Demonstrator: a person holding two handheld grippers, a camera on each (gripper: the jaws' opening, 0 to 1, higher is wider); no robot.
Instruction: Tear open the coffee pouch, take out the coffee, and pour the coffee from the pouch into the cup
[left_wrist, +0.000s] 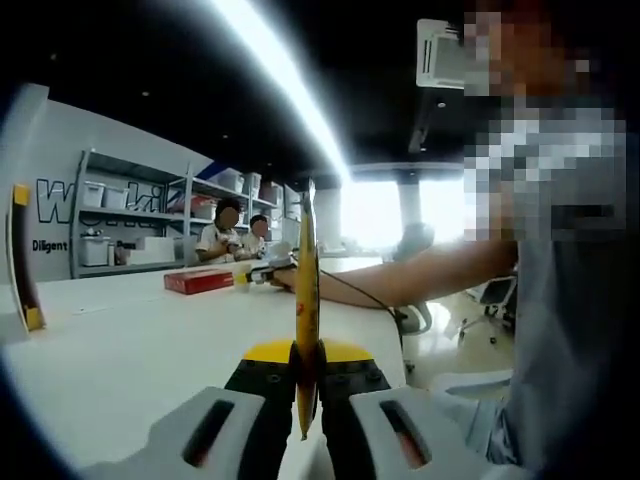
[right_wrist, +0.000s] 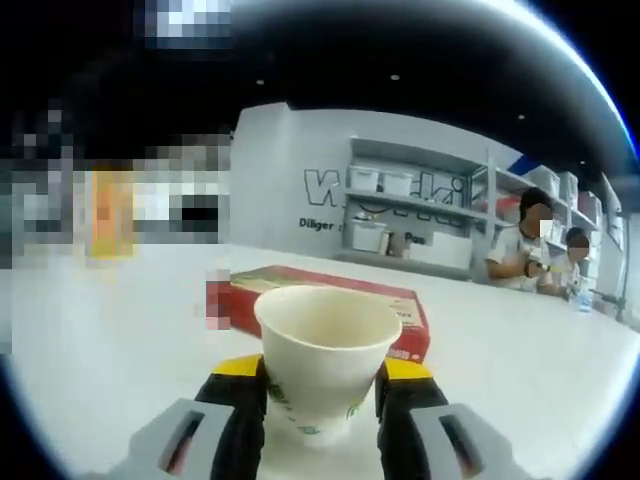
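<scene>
While the left tongs (left_wrist: 306, 395) clench a thin yellow coffee pouch (left_wrist: 307, 300) edge-on and upright above the white bench (left_wrist: 130, 350), the right tongs (right_wrist: 325, 405) grip a white paper cup (right_wrist: 326, 360) with green print, its mouth open upward. Just behind the cup lies a red box (right_wrist: 330, 300); its lettering is too blurred to read. On the grey wall (right_wrist: 290, 170) behind the shelves (right_wrist: 420, 215), large letters begin "W" and smaller ones "Dilige". Two people (right_wrist: 545, 245) sit at the bench's far edge.
</scene>
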